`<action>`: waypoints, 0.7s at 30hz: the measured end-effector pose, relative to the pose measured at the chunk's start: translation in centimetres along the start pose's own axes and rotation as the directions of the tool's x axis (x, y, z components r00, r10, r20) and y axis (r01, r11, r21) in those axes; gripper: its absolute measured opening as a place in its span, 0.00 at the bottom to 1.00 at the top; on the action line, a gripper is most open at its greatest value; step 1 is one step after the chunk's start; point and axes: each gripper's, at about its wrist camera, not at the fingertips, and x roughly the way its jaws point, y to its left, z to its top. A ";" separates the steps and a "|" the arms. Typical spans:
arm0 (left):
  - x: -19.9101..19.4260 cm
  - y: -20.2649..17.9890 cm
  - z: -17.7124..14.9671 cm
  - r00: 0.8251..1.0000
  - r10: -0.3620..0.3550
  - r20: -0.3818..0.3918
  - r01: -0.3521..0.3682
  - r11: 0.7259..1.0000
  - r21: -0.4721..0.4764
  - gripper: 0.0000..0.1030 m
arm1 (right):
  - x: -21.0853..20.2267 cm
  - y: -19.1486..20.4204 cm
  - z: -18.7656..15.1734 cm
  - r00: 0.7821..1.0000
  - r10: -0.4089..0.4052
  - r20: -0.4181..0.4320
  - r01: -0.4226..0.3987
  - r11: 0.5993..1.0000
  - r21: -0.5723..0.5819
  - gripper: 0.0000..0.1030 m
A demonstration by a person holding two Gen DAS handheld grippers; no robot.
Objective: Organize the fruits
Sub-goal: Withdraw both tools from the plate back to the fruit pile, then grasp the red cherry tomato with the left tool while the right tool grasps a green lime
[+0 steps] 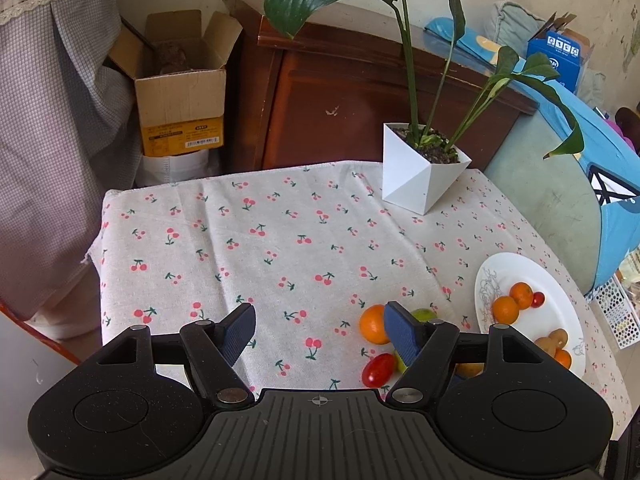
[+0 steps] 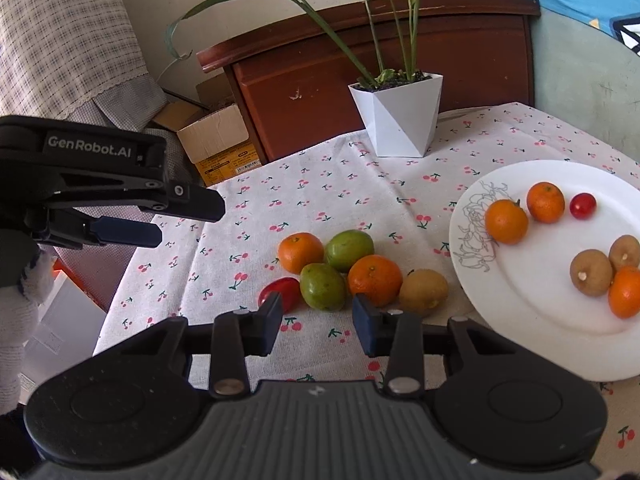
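Hovering low over the surface, the right hand-held gripper (image 2: 316, 322) has its jaws part-spread and empty, pointing at the nearer green fruit (image 2: 322, 286) just ahead, in the loose cluster beside the white plate (image 2: 532, 316) at the right edge. That fruit's long axis runs roughly across the jaws. The left hand-held gripper (image 1: 320, 334) hangs wide-spread, empty, farther left.

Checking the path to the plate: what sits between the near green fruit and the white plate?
Right wrist view: an orange and a kiwi lie between the near green fruit and the white plate, then bare tablecloth.
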 end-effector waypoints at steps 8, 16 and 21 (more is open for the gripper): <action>0.3 -0.3 -0.4 1.000 -0.001 -0.030 0.002 0.999 0.032 0.69 | 0.7 -0.2 0.1 1.000 -0.024 0.019 0.024 1.000 0.010 0.38; 0.5 -0.3 -0.9 0.999 0.005 -0.046 -0.002 0.998 0.063 0.69 | 0.8 0.0 0.1 1.000 -0.015 0.018 0.015 1.000 -0.004 0.26; 0.7 -0.6 -1.6 0.998 -0.005 -0.061 0.012 0.995 0.102 0.68 | -0.1 0.1 -0.1 0.999 -0.045 -0.014 0.045 0.999 -0.018 0.26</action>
